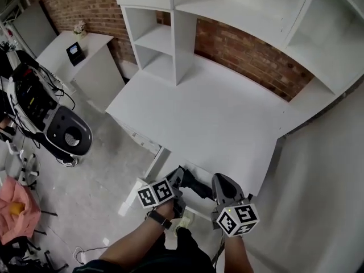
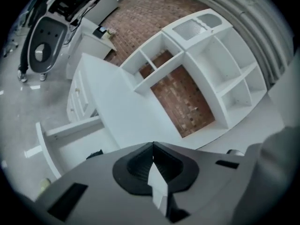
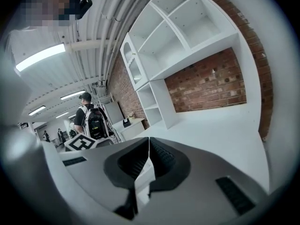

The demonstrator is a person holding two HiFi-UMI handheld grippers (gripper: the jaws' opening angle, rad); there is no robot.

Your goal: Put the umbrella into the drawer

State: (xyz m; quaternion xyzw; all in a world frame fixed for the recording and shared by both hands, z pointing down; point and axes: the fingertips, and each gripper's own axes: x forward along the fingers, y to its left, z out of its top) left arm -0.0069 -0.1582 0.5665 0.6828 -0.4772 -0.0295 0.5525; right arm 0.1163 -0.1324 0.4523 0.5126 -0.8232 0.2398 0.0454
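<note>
A white drawer [image 1: 196, 168] stands pulled out under the front edge of the white desk [image 1: 216, 118]. In it lies a black object [image 1: 198, 187], which looks like the folded umbrella; the left gripper view shows only a dark bit of it [image 2: 93, 153] beside the drawer wall [image 2: 70, 128]. My left gripper [image 1: 180, 175] hangs over the drawer, its jaws [image 2: 153, 147] shut with nothing between them. My right gripper [image 1: 220, 181] is close beside it on the right, also shut and empty [image 3: 149, 142].
White shelving [image 1: 170, 44] stands at the back of the desk against a brick wall [image 1: 250, 56]. A small white side table [image 1: 74, 53] and a wheeled black machine [image 1: 65, 132] are on the left. A person with a backpack [image 3: 93, 121] stands far off.
</note>
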